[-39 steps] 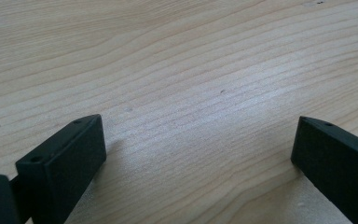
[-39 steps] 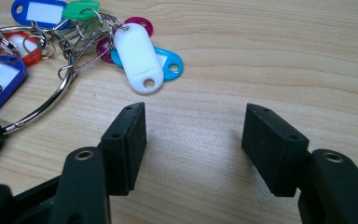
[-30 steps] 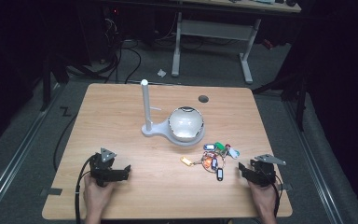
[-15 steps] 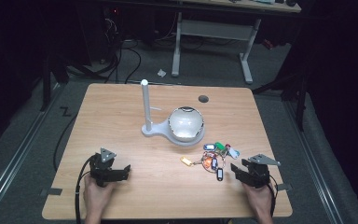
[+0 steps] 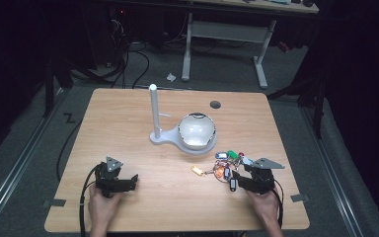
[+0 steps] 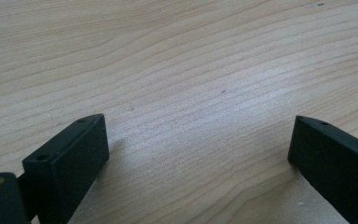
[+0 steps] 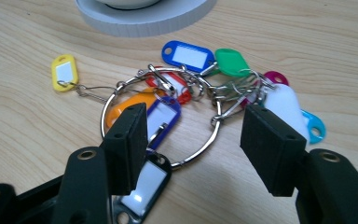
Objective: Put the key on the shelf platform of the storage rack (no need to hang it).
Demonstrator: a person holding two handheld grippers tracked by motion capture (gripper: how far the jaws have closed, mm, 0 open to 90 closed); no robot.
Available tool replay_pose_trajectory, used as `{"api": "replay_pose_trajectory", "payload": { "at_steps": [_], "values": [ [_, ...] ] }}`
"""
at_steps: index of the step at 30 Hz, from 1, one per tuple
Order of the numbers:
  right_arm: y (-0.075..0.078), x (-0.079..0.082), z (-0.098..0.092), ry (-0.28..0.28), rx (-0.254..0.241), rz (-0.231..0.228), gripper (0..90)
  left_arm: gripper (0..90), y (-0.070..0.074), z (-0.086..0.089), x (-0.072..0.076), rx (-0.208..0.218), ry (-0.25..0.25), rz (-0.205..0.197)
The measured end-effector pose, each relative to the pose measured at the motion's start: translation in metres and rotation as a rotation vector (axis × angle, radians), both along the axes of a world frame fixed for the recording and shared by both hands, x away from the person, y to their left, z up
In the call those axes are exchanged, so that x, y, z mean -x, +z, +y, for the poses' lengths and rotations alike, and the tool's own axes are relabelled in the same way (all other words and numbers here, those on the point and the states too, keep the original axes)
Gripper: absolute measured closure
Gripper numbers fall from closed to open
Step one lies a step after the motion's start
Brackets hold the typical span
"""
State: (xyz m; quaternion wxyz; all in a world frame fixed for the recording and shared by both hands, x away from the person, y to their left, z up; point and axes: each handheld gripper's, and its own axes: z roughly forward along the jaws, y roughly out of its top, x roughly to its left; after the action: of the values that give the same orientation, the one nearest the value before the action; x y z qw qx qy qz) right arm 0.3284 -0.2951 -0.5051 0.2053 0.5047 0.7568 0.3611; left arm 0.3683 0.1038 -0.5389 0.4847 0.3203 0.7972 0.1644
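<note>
A metal key ring (image 5: 224, 169) (image 7: 168, 116) carrying several coloured tags lies on the wooden table, right of centre. Its yellow tag (image 7: 64, 71) trails off to one side. My right gripper (image 5: 238, 178) (image 7: 196, 135) is open and low over the ring. Its jaws have just been opening, and they straddle the ring's near arc and a purple tag without pressing on either. My left gripper (image 5: 131, 180) (image 6: 198, 140) rests open on bare wood at the front left, with nothing between its fingers.
A white stand (image 5: 160, 138) with an upright post (image 5: 153, 111) and a white bowl (image 5: 196, 131) sits mid-table, just behind the keys. A dark round hole (image 5: 215, 104) marks the table's far side. Cables and a desk frame (image 5: 227, 29) lie beyond the table.
My right gripper has slid left onto the key ring. The left gripper has stayed put.
</note>
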Motion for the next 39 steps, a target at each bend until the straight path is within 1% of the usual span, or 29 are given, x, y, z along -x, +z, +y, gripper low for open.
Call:
{"api": "replay_pose_trajectory", "payload": {
  "at_steps": [5,8,9,10,15,16,18,19,20,21,26,30,36,39],
  "values": [
    [0.0,-0.004,0.007,0.014,0.001,0.006,40.3,5.4,0.0,0.0,0.0,0.0,0.0,0.0],
    [0.001,-0.011,0.013,0.03,0.01,0.007,39.8,5.4,0.0,0.0,0.0,0.0,0.0,0.0],
    [0.001,-0.011,0.013,0.03,0.01,0.007,39.8,5.5,0.0,0.0,0.0,0.0,0.0,0.0],
    [0.001,-0.015,0.016,0.036,0.005,0.012,39.9,5.5,0.0,0.0,0.0,-0.001,0.0,-0.001],
    [0.0,-0.021,0.019,0.039,0.008,0.024,39.7,5.7,0.0,0.0,0.0,-0.002,-0.001,-0.001],
    [0.0,-0.024,0.022,0.042,0.017,0.023,39.6,5.7,0.0,0.0,0.0,-0.002,-0.003,-0.001],
    [0.0,-0.025,0.023,0.04,0.016,0.025,39.5,5.8,0.0,0.0,0.0,-0.002,-0.002,-0.001],
    [0.001,-0.03,0.025,0.044,0.021,0.022,39.4,5.8,0.0,0.0,0.0,-0.002,-0.003,-0.001],
    [0.001,-0.03,0.025,0.044,0.021,0.022,39.4,5.8,0.0,0.0,0.0,-0.002,-0.003,-0.001],
    [0.0,-0.034,0.027,0.045,0.025,0.029,39.2,5.9,0.0,0.0,0.0,-0.002,-0.003,-0.003],
    [-0.002,-0.043,0.035,0.06,0.043,0.041,39.1,6.0,0.0,0.0,0.001,-0.002,-0.004,-0.002],
    [-0.005,-0.047,0.037,0.065,0.045,0.055,39.2,6.2,0.0,0.0,0.001,-0.002,-0.005,-0.002],
    [-0.007,-0.049,0.037,0.07,0.046,0.071,39.7,6.2,0.0,0.0,0.001,-0.003,-0.006,-0.003],
    [-0.01,-0.05,0.038,0.078,0.046,0.082,41.4,6.2,0.0,0.0,0.001,-0.003,-0.006,-0.003]
  ]
}}
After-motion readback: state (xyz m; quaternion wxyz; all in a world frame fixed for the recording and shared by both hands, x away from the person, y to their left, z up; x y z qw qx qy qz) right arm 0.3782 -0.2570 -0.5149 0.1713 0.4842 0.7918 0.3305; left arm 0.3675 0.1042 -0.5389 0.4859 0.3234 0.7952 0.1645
